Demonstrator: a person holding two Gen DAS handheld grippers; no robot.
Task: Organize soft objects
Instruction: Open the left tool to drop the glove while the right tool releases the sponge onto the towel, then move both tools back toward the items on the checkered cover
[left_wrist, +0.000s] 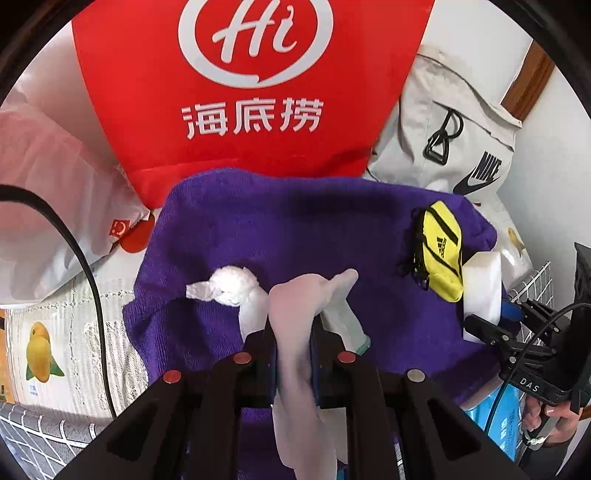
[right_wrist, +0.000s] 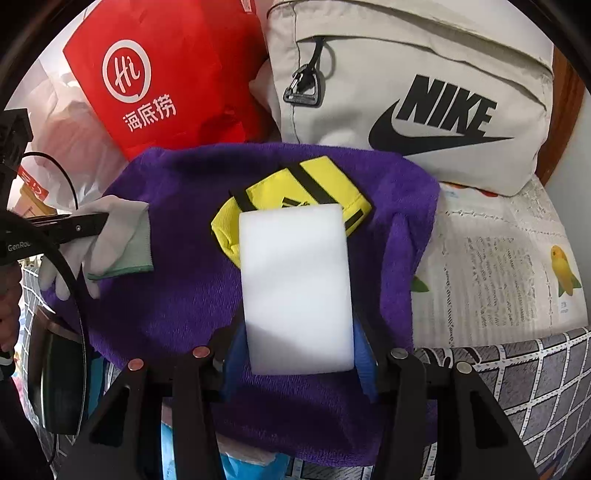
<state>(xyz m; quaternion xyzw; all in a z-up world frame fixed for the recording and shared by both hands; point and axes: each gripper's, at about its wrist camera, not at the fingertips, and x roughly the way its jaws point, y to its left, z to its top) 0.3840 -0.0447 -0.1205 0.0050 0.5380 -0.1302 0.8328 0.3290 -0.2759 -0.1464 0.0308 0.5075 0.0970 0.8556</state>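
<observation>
Both grippers are loaded: the left gripper is clamped on a pale glove, which droops ahead of and behind its fingers over the purple towel; the right gripper pinches a white sponge block that juts forward above the yellow pouch. Risks, as I judge them: the limp glove could snag the crumpled white tissue just left of it, and the sponge, held only at its near end, could pivot or land on the pouch

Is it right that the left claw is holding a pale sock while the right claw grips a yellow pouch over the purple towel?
Not quite. The right claw grips a white sponge block; the yellow pouch lies on the purple towel behind it, as the right wrist view shows. The left claw does hold the pale sock.
</observation>
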